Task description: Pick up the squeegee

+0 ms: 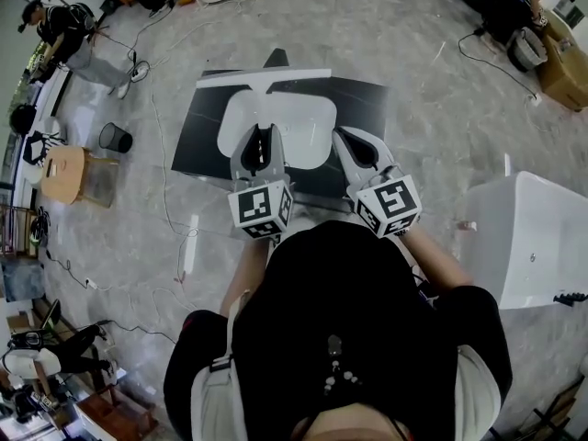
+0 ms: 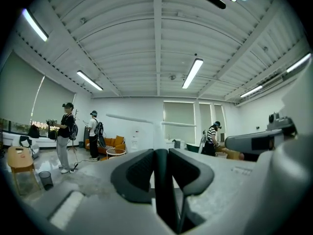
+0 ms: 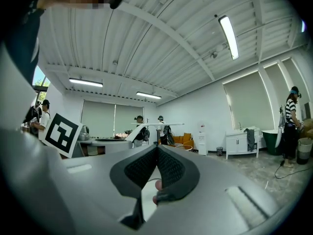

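The squeegee (image 1: pixel 265 77) is a white T: a long blade across the far side and a stem running back to me. My left gripper (image 1: pixel 266 138) is shut on its dark handle (image 2: pixel 164 190), held level above a white basin (image 1: pixel 312 118) on a black counter (image 1: pixel 363 95). In the left gripper view the white blade (image 2: pixel 128 118) crosses just past the jaws. My right gripper (image 1: pixel 355 147) hangs beside it on the right, shut with nothing between its jaws (image 3: pixel 156 150). From the right gripper view the squeegee blade (image 3: pixel 156 125) shows to the left, ahead.
A white tub (image 1: pixel 537 237) stands at my right. A black bin (image 1: pixel 115 138) and a round wooden table (image 1: pixel 62 174) sit at the left, with cables (image 1: pixel 165 200) across the marble floor. Several people stand at the room's edges.
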The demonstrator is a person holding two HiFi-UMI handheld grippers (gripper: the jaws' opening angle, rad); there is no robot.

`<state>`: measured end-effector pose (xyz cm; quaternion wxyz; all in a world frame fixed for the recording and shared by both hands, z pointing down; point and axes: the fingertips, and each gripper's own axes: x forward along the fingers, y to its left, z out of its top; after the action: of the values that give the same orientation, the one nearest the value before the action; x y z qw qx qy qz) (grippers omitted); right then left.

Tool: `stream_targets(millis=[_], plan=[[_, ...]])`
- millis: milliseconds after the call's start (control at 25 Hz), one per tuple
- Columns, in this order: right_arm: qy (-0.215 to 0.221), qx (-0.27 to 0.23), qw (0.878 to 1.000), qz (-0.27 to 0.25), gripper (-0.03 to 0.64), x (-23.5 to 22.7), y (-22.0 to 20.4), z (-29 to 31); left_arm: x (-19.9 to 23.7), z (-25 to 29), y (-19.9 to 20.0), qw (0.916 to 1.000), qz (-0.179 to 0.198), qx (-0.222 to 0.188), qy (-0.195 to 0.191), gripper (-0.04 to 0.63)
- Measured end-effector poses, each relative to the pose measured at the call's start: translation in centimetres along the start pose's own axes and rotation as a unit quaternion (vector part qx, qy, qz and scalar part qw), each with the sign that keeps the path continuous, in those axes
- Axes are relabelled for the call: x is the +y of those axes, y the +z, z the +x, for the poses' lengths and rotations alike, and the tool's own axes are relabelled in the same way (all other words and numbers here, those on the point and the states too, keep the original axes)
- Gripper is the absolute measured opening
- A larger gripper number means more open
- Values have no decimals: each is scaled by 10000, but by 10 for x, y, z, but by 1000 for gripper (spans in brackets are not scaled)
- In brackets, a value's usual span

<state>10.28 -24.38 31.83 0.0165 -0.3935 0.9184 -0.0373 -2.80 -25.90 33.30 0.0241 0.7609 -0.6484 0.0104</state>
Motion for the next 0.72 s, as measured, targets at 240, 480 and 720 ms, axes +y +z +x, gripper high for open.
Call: stream_targets(millis=[240,480,720], plan=[[-14,-91,9999,-52,2,1,9,1,-3,-3,7,9999,64,-96,-92,107],[84,-146,9998,-80,2,8,14,-5,-5,-7,16,9997,62,-204,-101,107],[125,-168,9996,186,2,10,18,-5,-7,-8,16,9996,36,-221,-147,107]])
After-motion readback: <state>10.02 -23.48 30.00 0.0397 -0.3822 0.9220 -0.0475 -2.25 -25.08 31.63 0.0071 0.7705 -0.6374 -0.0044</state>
